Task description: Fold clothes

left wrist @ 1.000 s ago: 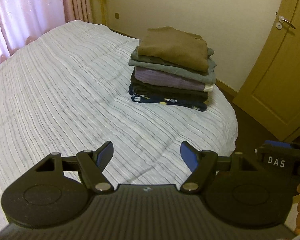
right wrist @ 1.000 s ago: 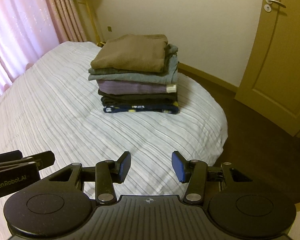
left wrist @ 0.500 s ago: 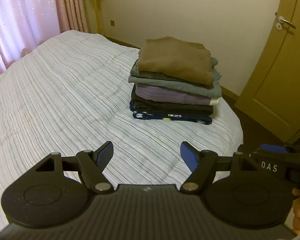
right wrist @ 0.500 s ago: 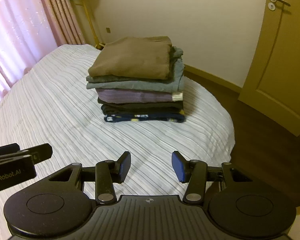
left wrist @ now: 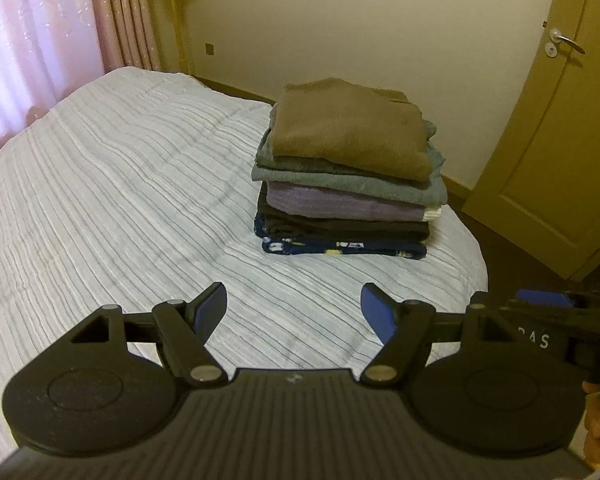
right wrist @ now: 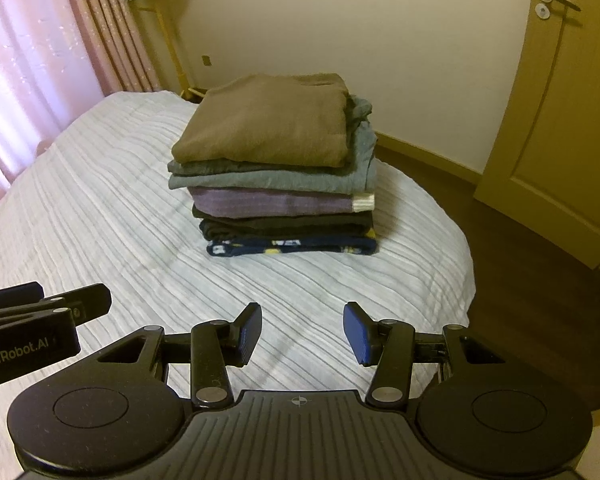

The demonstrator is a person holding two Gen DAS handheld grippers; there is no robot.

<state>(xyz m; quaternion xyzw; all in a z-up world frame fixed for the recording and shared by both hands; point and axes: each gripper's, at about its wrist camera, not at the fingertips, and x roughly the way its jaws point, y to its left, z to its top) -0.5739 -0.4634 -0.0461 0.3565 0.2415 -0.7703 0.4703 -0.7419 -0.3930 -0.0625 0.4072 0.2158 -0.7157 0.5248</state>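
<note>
Left wrist: left gripper (left wrist: pixel 292 309) was open, empty; folded clothes stack (left wrist: pixel 346 172) sat ahead, slightly right, on striped bedspread (left wrist: pixel 119 200).

Right wrist: right gripper (right wrist: pixel 302 333) open w/ nothing held; stack ahead. No unfolded item visible, so folding looked done.

Blk grippers (left wrist: pixel 293 312), blue pads (left wrist: pixel 374 312)

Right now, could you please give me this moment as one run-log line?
left gripper: open, empty | right gripper: open, empty | folded clothes stack: on striped bedspread, brown garment topmost, untouched
</note>
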